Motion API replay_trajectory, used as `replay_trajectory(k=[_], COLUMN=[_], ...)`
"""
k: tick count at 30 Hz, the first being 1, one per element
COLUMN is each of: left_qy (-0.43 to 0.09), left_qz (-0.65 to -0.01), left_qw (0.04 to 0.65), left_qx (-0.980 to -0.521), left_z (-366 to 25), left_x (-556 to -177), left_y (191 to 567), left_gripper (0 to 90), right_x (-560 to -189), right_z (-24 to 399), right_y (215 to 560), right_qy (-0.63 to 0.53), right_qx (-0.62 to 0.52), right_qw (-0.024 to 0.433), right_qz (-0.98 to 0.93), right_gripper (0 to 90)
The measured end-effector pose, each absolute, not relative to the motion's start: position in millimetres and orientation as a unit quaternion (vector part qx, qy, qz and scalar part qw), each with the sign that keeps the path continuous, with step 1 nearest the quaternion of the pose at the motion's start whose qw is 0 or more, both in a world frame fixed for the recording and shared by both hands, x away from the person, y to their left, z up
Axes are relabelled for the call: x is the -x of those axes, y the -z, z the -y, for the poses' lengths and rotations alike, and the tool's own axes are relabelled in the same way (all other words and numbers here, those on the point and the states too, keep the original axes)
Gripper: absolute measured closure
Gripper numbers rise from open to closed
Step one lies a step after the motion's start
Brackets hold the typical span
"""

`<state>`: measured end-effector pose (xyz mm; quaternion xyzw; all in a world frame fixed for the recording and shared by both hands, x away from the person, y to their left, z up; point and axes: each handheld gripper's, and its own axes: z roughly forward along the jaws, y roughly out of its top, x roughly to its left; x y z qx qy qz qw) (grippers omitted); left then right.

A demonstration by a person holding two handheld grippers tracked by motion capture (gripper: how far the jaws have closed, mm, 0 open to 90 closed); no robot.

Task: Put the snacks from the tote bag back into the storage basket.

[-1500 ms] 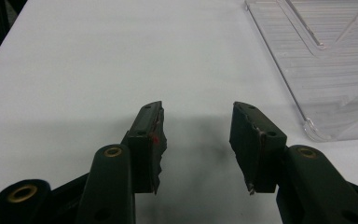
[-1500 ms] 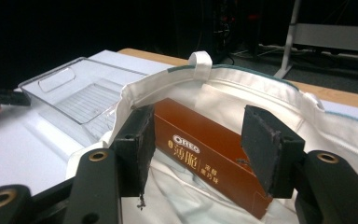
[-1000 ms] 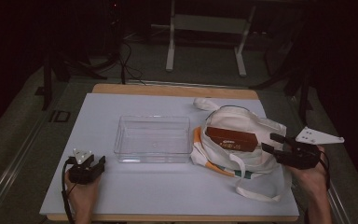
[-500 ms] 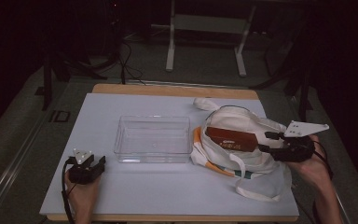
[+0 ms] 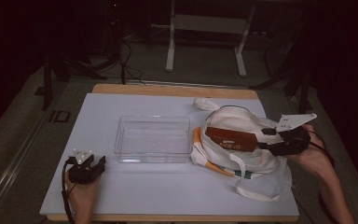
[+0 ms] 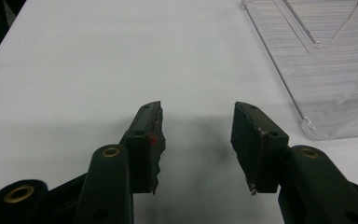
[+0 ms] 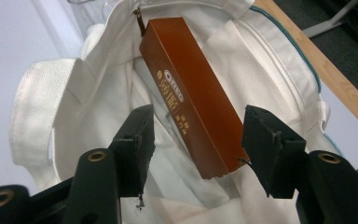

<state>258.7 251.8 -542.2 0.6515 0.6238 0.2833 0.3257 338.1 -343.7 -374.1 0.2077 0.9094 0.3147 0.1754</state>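
Note:
A long brown Oreo box (image 5: pixel 231 139) (image 7: pixel 190 100) lies across the mouth of a white cloth tote bag (image 5: pixel 242 154) (image 7: pixel 98 93) on the right of the table. My right gripper (image 5: pixel 266 142) (image 7: pixel 198 144) stands open at the box's near end, one jaw on each side of it, not closed on it. An empty clear plastic container (image 5: pixel 153 138) (image 6: pixel 326 60) sits at the table's middle. My left gripper (image 5: pixel 93 163) (image 6: pixel 198 140) rests open near the front left of the white table (image 5: pixel 135 196), nothing between its jaws.
The bag's handles (image 5: pixel 256 186) trail toward the front right edge. A wooden table edge (image 5: pixel 177 90) runs along the back. Metal stand legs (image 5: pixel 205 42) and cables stand on the floor beyond the table.
My right gripper has moved left toward the bag, and its jaws now straddle the near end of the Oreo box. The left gripper has stayed put.

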Motion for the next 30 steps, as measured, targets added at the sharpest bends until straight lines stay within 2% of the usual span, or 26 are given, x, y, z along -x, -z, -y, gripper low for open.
replay_trajectory(k=[16,20,30], left_qy=[-0.283,-0.282,-0.281], left_qz=[-0.624,-0.623,-0.623], left_qw=[0.326,0.326,0.325], left_qx=[-0.652,-0.653,-0.653], left_z=[-252.3,-252.3,-252.3], left_x=[-258.7,-258.7,-258.9], left_y=[542.2,542.2,542.3], left_gripper=[53.5,53.3,53.2], right_x=[-366.8,-372.4,-383.1], right_z=[338.6,340.1,340.1], right_y=[377.5,379.5,380.1], right_qy=[-0.247,-0.241,-0.214], right_qx=[-0.187,-0.190,-0.189], right_qw=[0.151,0.140,0.128], right_qz=[-0.939,-0.941,-0.950], right_gripper=[44.0,40.1,38.7])
